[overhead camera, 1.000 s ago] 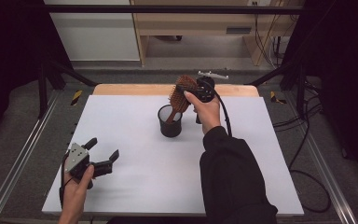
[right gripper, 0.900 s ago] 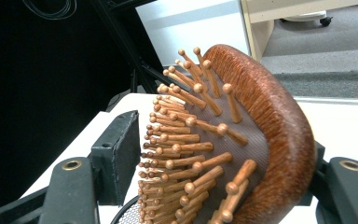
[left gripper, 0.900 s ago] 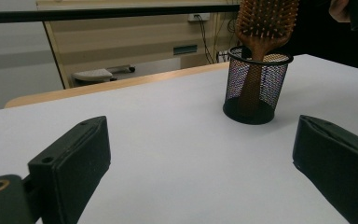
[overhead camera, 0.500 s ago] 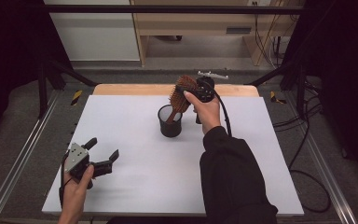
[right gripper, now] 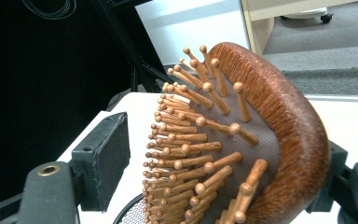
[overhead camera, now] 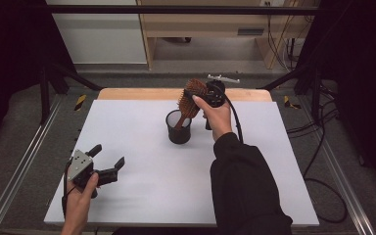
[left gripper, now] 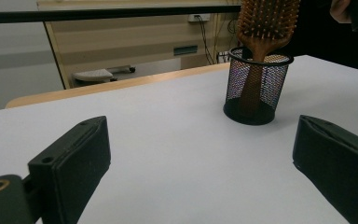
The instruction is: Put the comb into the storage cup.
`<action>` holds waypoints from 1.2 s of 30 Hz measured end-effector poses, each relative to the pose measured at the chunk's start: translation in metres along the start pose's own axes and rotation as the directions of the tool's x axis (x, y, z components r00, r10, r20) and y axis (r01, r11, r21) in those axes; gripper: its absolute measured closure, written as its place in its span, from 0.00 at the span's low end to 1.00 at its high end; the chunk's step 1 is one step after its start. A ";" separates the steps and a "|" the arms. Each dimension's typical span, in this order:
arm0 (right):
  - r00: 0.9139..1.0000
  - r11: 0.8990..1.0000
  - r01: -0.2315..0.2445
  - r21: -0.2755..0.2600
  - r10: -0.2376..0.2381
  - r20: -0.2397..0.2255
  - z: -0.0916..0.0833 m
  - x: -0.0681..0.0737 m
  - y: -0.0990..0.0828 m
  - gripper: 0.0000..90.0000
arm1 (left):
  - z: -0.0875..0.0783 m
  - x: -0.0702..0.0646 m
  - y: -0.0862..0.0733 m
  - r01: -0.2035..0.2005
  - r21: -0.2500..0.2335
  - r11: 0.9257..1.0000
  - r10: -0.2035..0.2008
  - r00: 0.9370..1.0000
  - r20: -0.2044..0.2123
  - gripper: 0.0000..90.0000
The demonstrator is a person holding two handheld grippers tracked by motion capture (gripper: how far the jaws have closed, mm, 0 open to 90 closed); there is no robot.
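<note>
A wooden paddle hairbrush (overhead camera: 190, 102) stands handle-down in a black mesh cup (overhead camera: 179, 128) near the middle-back of the white table (overhead camera: 142, 196), leaning to the right. My right gripper (overhead camera: 196, 97) is level with the brush head (right gripper: 279, 116). Its jaws have just been opening and stand open around the head. The left jaw is clear of the bristle tips. My left gripper (overhead camera: 108, 156) rests low at the front left, open with nothing in it (left gripper: 200, 154), and faces the cup (left gripper: 256, 88) and brush (left gripper: 261, 28).
A wooden strip (overhead camera: 142, 93) edges the back of the table. Metal rails (overhead camera: 24, 161) run along both sides. Cables (overhead camera: 318, 147) lie on the floor at the right. The right gripper's cable (overhead camera: 235, 122) trails down over the forearm.
</note>
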State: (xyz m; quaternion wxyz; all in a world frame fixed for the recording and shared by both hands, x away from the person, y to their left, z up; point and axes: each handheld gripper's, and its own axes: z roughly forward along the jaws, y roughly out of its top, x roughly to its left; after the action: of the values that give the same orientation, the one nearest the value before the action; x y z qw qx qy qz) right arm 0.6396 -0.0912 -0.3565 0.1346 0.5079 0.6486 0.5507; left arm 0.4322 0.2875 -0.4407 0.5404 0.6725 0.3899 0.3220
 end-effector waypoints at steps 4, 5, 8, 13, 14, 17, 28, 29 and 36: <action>1.000 1.000 0.000 0.003 0.000 0.003 0.000 0.001 0.000 0.22 | 0.000 0.000 0.000 0.000 0.000 1.000 0.000 1.000 0.000 0.05; 1.000 1.000 0.000 0.004 0.000 0.003 0.000 0.001 0.000 0.21 | 0.000 0.000 0.000 0.002 -0.002 1.000 -0.002 1.000 -0.001 0.05; 1.000 1.000 -0.002 0.005 0.002 0.007 -0.001 0.001 0.000 0.18 | 0.000 0.000 0.000 0.002 -0.002 1.000 -0.002 1.000 -0.001 0.05; 1.000 1.000 -0.005 0.004 0.005 0.012 -0.002 0.001 0.001 0.15 | 0.000 0.000 0.000 -0.001 0.000 1.000 0.001 1.000 0.001 0.05; 1.000 1.000 -0.007 0.002 0.007 0.014 -0.002 0.001 0.001 0.14 | 0.000 0.000 0.000 -0.001 0.000 1.000 0.001 1.000 0.001 0.05; 1.000 1.000 0.001 0.004 -0.001 0.017 -0.003 0.001 0.001 0.13 | 0.000 0.000 0.000 0.000 0.000 1.000 0.000 1.000 0.001 0.05; 1.000 1.000 0.028 0.009 -0.028 0.009 -0.005 0.004 0.002 0.12 | 0.000 0.000 0.000 -0.001 0.001 1.000 0.001 1.000 0.002 0.05; 0.999 0.999 0.031 0.008 -0.031 0.007 -0.006 0.005 0.002 0.12 | 0.000 0.000 0.000 0.000 0.001 1.000 0.000 1.000 0.002 0.05; 0.999 0.999 0.041 0.007 -0.041 -0.004 -0.010 0.005 0.003 0.10 | 0.001 -0.001 0.000 0.000 0.001 1.000 0.000 1.000 0.003 0.05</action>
State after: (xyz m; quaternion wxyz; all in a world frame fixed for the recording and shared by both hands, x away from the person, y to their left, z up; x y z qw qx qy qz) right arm 0.6319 -0.0929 -0.3482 0.1427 0.4939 0.6610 0.5467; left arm 0.4324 0.2866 -0.4409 0.5407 0.6732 0.3894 0.3206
